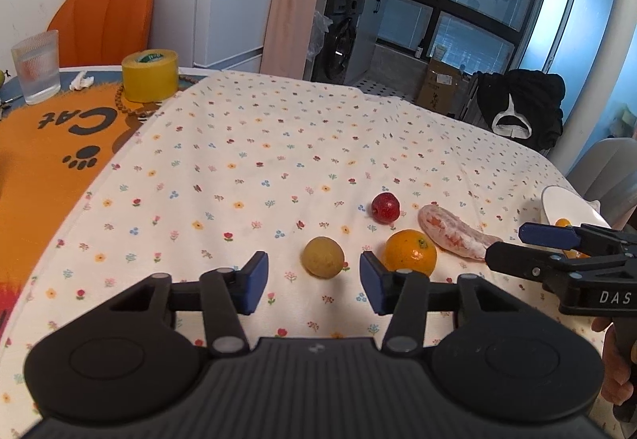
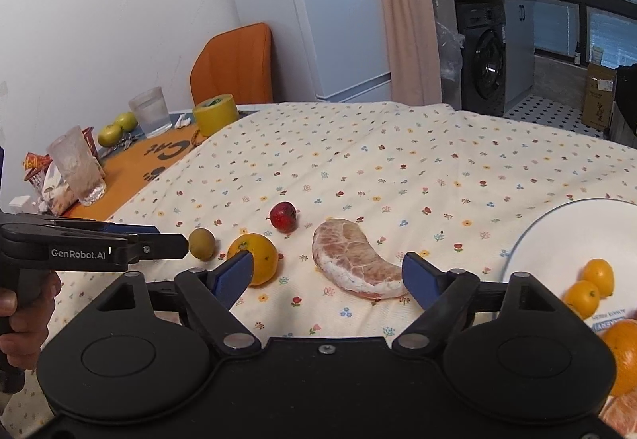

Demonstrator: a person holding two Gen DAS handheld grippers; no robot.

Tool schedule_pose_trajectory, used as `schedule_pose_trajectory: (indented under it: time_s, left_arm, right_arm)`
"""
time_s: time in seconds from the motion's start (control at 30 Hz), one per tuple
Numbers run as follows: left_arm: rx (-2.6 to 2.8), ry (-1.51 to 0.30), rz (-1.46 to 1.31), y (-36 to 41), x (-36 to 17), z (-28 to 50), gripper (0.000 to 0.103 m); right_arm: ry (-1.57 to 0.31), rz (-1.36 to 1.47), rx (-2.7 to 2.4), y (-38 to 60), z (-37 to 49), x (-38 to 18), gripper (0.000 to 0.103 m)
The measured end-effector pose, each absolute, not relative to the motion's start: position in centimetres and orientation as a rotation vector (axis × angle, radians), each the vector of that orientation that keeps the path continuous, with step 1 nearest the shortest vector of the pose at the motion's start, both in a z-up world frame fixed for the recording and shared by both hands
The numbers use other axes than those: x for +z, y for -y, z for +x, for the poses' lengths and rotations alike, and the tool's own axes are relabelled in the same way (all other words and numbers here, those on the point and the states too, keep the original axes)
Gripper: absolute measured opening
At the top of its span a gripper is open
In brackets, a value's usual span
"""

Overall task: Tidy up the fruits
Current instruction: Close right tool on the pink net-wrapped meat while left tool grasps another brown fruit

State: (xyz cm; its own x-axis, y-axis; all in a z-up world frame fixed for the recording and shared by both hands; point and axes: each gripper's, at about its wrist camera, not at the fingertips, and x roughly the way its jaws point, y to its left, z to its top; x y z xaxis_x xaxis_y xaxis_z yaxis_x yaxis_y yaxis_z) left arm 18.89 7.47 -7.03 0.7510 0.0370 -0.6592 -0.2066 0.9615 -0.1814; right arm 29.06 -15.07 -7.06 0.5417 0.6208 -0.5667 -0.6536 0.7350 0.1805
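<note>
1. My left gripper was spread wide and held nothing. In the left wrist view its blue pads sat low in the middle of the frame, on either side of a small yellow-green fruit that lay just past the tips on the flowered cloth.
2. My right gripper was also spread and empty. In the right wrist view the peeled pomelo piece lay between its pads, at lower centre, with the thin end close to the right pad.
3. The pomelo piece's long axis ran from upper left to lower right in that view, slanting across the gap between the pads instead of lying square to it. I judged that I would need to turn my wrist so the pads closed across its narrow width.
4. The orange sat just left of my right gripper's left pad, and the red fruit lay farther back, above the orange and the pomelo.
5. The white plate was at the right edge of the right wrist view, with small orange fruits already on it. The plate was on my right side, so the right hand looked nearer for carrying fruit there.
6. For the yellow-green fruit, the left hand was plainly the closer one, and it needed only a short reach forward.
</note>
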Motion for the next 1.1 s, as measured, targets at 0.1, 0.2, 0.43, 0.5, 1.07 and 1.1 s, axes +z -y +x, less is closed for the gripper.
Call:
schedule_pose_trajectory:
  time_s: [0.1, 0.2, 0.43, 0.5, 1.07, 1.1]
  left_arm:
    - [0.130, -0.717, -0.253, -7.5, -7.5, 19.5, 0.046]
    - [0.126, -0.721, -0.249, -7.4, -7.7, 20.1, 0.046]
    - [0.130, -0.742, -0.242, -7.2, -8.8, 21.7, 0.035]
    - [0.133, -0.735, -0.234, -7.1, -8.8, 21.9, 0.033]
    - [0.112, -0.720, -0.240, -6.3, -8.1, 19.8, 0.025]
    - [0.111, -0.717, -0.241, -6.2, -8.0, 19.5, 0.025]
  right_arm:
    - [-0.658, -0.066, 0.753, 14.8, 29.6, -7.3, 0.078]
    - [-0.664, -0.069, 0.755, 14.5, 30.1, -7.5, 0.077]
    - [-0.680, -0.098, 0.769, 13.1, 31.7, -8.3, 0.070]
    - [-0.689, -0.100, 0.768, 12.8, 32.2, -8.5, 0.069]
    - [-0.721, -0.171, 0.772, 12.8, 30.6, -9.0, 0.036]
    - [-0.723, -0.173, 0.776, 12.9, 30.4, -9.0, 0.036]
